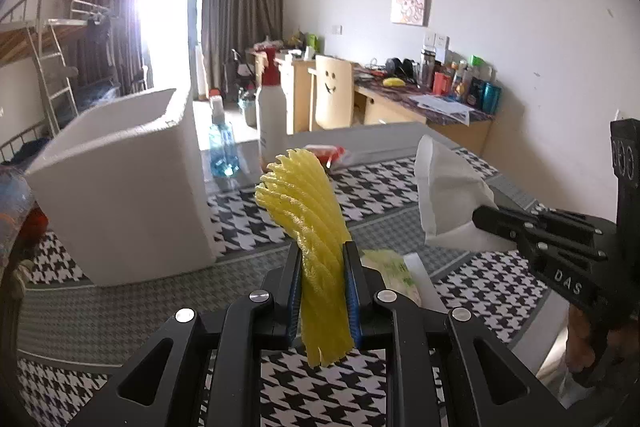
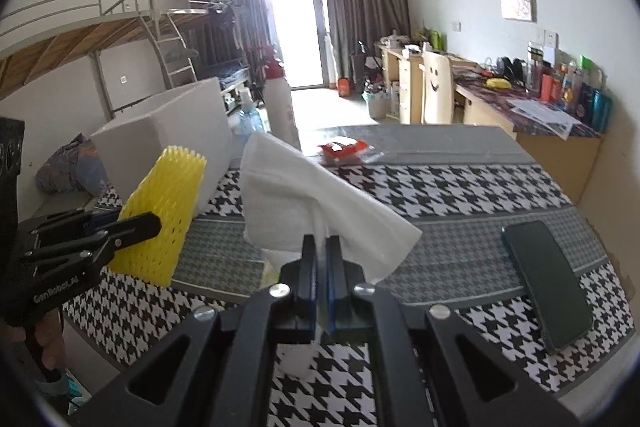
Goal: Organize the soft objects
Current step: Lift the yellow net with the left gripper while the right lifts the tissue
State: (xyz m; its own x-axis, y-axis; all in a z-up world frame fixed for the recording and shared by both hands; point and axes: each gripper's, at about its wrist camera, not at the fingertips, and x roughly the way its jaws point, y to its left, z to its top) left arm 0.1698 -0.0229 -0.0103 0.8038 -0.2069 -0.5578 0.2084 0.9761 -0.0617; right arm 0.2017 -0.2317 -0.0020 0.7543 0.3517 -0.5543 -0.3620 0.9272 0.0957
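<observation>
Left gripper (image 1: 322, 283): jaws clamp yellow foam net (image 1: 308, 207), frame centre | Right gripper (image 2: 322, 279): jaws pinch white foam sheet (image 2: 320, 203), centre | Step: likely carry both above white foam box (image 1: 120, 187), centre-left on worktop (image 1: 400, 187); release inside rim.

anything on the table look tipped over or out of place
Yes: the white foam box leans to one side instead of sitting flat on the houndstooth tablecloth, its open top tipped away. A dark smartphone also lies among the soft items. Nothing looks spilled or damaged.
</observation>
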